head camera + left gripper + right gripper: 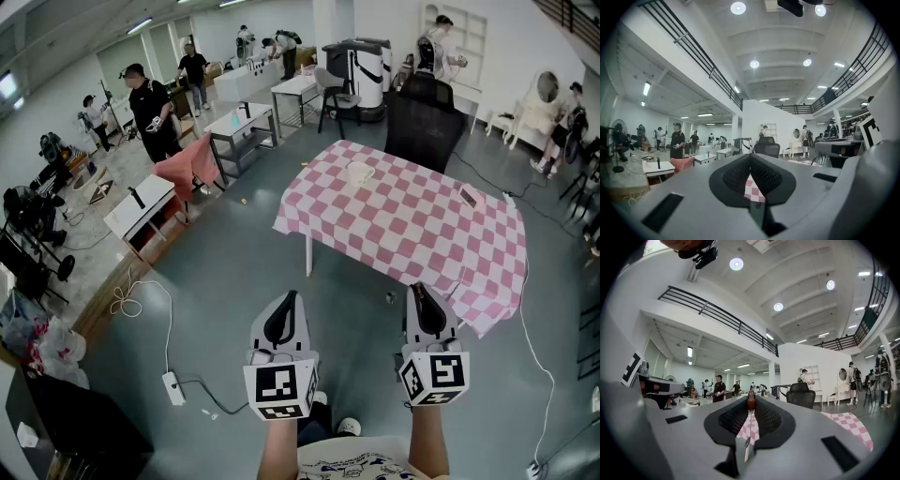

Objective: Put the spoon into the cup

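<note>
Spoon clamped in right tongs, left tongs clenched empty; table well ahead.

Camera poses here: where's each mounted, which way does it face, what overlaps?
Head view: on the person's head, looking down at pink-and-white checked table and white cup; forearms, left gripper, right gripper show.
Left gripper view: on left gripper, level into hall; own shut jaws show.
Right gripper view: on right gripper, level; jaws clamp thin brown-tipped spoon.
Shared: all see the checked table.
</note>
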{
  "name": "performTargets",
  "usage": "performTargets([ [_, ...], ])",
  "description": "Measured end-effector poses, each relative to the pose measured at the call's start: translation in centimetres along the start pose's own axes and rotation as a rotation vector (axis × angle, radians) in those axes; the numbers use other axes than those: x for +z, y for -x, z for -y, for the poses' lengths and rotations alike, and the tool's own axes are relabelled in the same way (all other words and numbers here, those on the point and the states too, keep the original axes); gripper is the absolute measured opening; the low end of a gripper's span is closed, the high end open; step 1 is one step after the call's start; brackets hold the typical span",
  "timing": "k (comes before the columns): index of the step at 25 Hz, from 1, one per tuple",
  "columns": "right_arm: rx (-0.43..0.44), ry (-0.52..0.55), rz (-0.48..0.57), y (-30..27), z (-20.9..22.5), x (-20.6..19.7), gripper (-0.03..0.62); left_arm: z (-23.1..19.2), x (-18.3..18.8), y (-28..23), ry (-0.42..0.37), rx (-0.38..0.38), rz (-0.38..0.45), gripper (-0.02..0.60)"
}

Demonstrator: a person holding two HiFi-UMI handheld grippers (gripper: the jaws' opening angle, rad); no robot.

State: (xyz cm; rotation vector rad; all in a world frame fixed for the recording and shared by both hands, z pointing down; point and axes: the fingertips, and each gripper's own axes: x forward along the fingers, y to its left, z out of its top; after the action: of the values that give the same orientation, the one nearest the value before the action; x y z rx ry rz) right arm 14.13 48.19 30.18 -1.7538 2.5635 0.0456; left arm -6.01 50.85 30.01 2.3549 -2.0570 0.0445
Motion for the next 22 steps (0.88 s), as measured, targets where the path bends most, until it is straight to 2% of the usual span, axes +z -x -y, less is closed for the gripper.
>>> performTargets([
  [11,0.009,0.005,-0.003,-0.1,0.6,-0.2,0.051,0.7,-0.1,-0.4,0.002,0.001,0.004,0.014],
  [22,-0.003,0.009,-0.008,-2.1,0.5,-0.4,0.052,-0.4,-0.3,-2.2,0.005,-0.016,0.000,0.014],
])
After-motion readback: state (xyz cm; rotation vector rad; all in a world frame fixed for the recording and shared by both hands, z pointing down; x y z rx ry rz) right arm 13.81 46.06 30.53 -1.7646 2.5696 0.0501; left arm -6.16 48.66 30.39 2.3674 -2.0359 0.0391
